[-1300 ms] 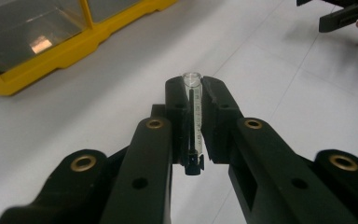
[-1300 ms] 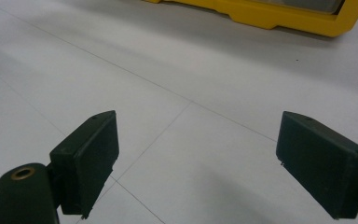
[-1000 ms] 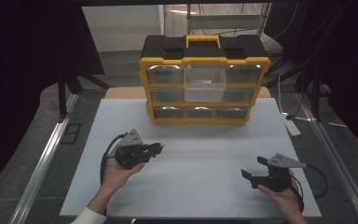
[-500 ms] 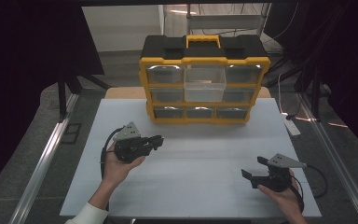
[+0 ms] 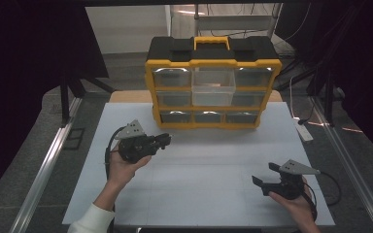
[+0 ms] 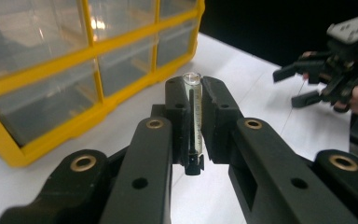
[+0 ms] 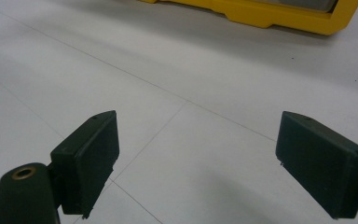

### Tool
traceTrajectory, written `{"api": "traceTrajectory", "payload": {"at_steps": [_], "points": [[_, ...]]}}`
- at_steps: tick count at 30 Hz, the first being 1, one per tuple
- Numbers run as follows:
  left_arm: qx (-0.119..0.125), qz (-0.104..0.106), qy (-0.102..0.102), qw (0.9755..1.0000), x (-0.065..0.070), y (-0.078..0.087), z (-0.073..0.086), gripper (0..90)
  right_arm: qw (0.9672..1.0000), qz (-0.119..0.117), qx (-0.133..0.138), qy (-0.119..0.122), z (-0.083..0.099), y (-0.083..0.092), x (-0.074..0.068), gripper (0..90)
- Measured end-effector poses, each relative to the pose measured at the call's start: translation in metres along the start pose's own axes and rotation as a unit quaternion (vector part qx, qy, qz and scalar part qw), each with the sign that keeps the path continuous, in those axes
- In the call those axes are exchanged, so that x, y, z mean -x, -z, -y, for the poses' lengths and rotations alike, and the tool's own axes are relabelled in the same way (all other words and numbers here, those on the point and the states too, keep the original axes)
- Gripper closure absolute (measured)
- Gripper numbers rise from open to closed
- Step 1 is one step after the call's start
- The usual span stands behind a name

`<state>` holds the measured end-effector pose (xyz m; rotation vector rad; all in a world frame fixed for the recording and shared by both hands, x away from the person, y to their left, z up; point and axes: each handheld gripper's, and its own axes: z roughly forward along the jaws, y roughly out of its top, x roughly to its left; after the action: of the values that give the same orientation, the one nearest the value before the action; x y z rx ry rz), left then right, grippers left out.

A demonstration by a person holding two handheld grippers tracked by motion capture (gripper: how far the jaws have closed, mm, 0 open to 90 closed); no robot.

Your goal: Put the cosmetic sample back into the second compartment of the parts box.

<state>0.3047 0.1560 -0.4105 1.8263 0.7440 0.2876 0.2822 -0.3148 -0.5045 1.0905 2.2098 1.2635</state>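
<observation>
One small glass tube (image 6: 192, 112) squeezed upright between our left gripper (image 6: 192, 105) fingers (image 6: 176, 109), our right gripper (image 7: 196, 158) fingers wide apart, holding nothing.

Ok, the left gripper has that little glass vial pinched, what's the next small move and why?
Probably carry the vial toward the pulled-out clear drawer of the yellow organizer. The left gripper is shut on the vial above the table, short of the organizer, and that drawer stands forward of the others.
</observation>
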Motion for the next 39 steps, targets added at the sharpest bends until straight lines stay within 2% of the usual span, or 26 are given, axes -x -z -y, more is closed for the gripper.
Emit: {"api": "traceTrajectory", "payload": {"at_steps": [6,22,39], "points": [[0.016,-0.001,-0.009,0.9998,-0.001,0.002,-0.02,80.8,1.0,0.0,-0.001,-0.001,0.0,0.0,0.0,13.7],[0.047,-0.004,-0.019,0.9987,-0.002,0.002,-0.059,80.8,1.0,-0.002,0.0,-0.001,0.0,0.001,0.0,13.7],[0.065,-0.007,-0.02,0.9976,-0.008,-0.003,-0.085,80.8,1.0,0.0,0.0,-0.001,0.0,0.0,0.001,13.7]]}}
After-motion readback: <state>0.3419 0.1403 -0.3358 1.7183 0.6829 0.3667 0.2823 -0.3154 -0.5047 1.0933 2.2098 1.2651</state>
